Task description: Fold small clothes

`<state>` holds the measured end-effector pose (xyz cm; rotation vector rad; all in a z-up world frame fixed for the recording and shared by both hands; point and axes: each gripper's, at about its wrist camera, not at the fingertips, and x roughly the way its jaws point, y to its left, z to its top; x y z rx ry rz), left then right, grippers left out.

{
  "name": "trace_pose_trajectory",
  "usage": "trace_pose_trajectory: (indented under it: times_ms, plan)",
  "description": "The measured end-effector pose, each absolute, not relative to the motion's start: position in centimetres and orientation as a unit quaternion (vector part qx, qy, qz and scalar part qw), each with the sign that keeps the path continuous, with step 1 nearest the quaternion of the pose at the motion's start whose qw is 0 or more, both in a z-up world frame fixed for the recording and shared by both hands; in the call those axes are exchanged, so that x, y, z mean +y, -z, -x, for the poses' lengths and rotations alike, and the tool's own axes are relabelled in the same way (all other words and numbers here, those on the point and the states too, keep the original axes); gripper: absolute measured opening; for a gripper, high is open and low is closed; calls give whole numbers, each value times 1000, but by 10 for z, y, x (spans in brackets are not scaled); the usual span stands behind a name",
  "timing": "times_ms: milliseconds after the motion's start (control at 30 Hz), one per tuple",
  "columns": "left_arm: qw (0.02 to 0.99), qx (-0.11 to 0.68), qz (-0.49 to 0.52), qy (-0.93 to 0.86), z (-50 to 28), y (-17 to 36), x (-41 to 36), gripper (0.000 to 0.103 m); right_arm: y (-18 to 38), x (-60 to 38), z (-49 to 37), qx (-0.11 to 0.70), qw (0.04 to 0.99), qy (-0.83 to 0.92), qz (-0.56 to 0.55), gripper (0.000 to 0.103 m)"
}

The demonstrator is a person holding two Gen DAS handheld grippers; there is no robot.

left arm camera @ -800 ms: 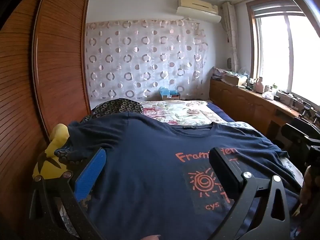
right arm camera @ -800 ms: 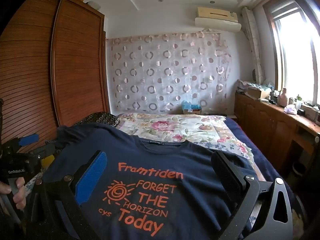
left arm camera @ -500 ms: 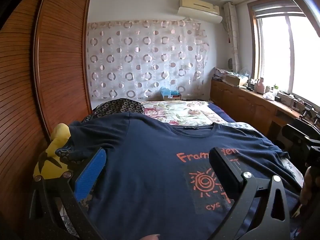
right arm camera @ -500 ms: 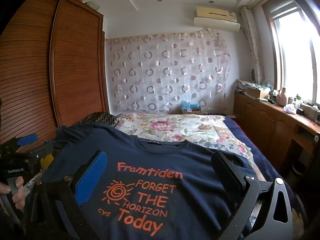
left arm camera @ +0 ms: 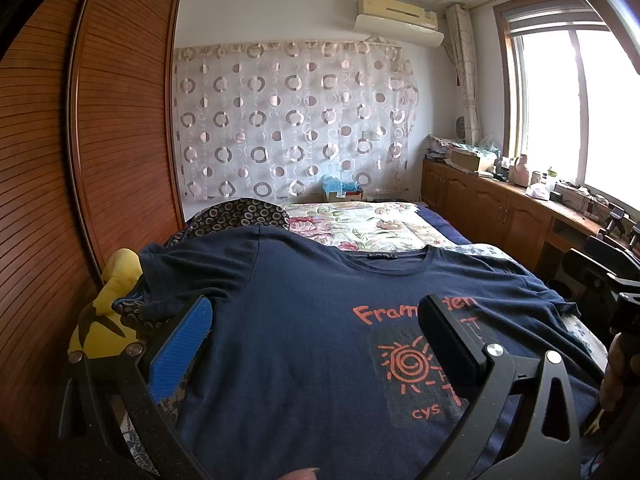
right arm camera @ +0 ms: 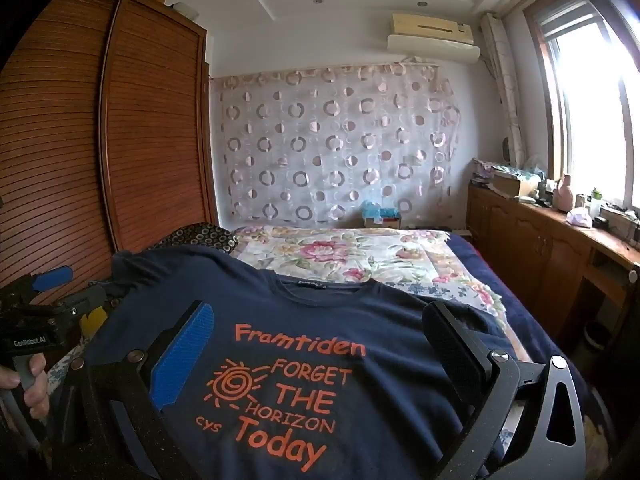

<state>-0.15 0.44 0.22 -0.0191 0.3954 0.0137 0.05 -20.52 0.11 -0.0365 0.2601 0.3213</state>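
Observation:
A navy T-shirt (left arm camera: 304,320) with orange print lies spread flat, front up, on the bed; it also shows in the right wrist view (right arm camera: 320,320). My left gripper (left arm camera: 316,312) is open and empty, hovering over the shirt's left half. My right gripper (right arm camera: 320,320) is open and empty, hovering over the printed chest. The left gripper also shows in the right wrist view (right arm camera: 52,292) at the far left, and the right gripper shows in the left wrist view (left arm camera: 600,276) at the far right. The shirt's hem is hidden below both views.
The bed has a floral sheet (left arm camera: 360,228) beyond the shirt. A yellow plush toy (left arm camera: 108,312) and a dark ring-patterned pillow (left arm camera: 240,216) lie at the left by the wooden wardrobe (left arm camera: 80,160). A wooden cabinet (right arm camera: 540,240) with clutter runs along the right under the window.
Both grippers have tilted up or drawn back slightly; the view shifts a little. The shirt has not moved and both grippers stay open.

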Motion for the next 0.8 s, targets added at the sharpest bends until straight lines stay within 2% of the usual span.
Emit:
trace_pose_trajectory:
  times_ms: [800]
  plan:
    - [981, 194, 7, -8, 1, -1, 3, 103, 0, -204, 0, 128, 979, -156, 19, 103]
